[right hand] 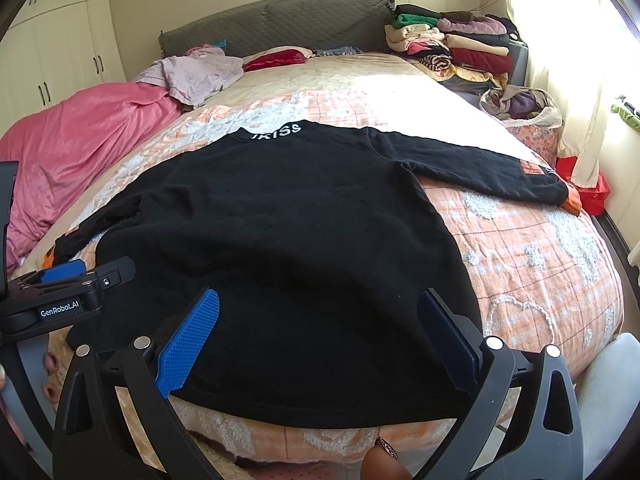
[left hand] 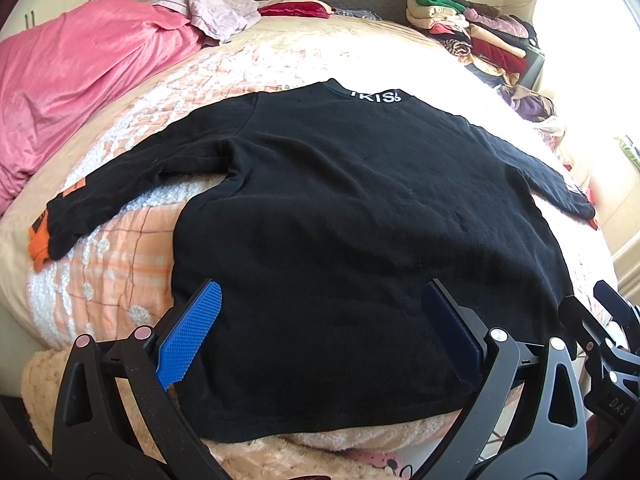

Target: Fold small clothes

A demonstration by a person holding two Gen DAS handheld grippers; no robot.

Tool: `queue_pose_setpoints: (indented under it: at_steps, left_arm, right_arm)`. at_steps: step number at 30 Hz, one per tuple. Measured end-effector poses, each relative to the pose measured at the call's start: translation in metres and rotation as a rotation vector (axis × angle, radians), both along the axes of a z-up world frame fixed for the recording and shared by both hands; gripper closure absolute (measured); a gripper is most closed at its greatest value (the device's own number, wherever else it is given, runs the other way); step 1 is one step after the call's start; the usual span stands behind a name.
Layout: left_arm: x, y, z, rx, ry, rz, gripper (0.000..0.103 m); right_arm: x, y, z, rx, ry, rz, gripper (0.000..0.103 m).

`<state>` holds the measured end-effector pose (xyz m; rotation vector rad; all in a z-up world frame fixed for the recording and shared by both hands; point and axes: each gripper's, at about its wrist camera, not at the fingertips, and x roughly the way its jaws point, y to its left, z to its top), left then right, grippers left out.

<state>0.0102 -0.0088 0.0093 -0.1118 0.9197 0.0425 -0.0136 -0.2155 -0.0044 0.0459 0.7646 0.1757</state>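
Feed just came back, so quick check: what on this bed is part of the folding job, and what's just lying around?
In the job:
black shirt, spread flat
left gripper, open
right gripper, open

Lying about:
pink blanket
lilac garment
stack of folded clothes
bag of clothes

Black sweater (left hand: 340, 208) with orange cuffs (left hand: 38, 248) on orange-checked bedspread (right hand: 540, 264).

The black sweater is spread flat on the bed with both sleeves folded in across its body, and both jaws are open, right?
Not quite. The black sweater does lie flat on the bed and both jaws are open, but the sleeves are stretched outward, not folded in. The right wrist view shows one sleeve reaching out sideways.
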Motion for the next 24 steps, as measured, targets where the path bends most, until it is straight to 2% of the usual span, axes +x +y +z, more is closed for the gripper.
queue_pose_setpoints:
  at_steps: [24]
  left_arm:
    - [0.073, -0.052, 0.01, -0.018, 0.034, -0.146, 0.009]
  right_arm:
    - [0.051, -0.049, 0.008, 0.03, -0.004, -0.126, 0.004]
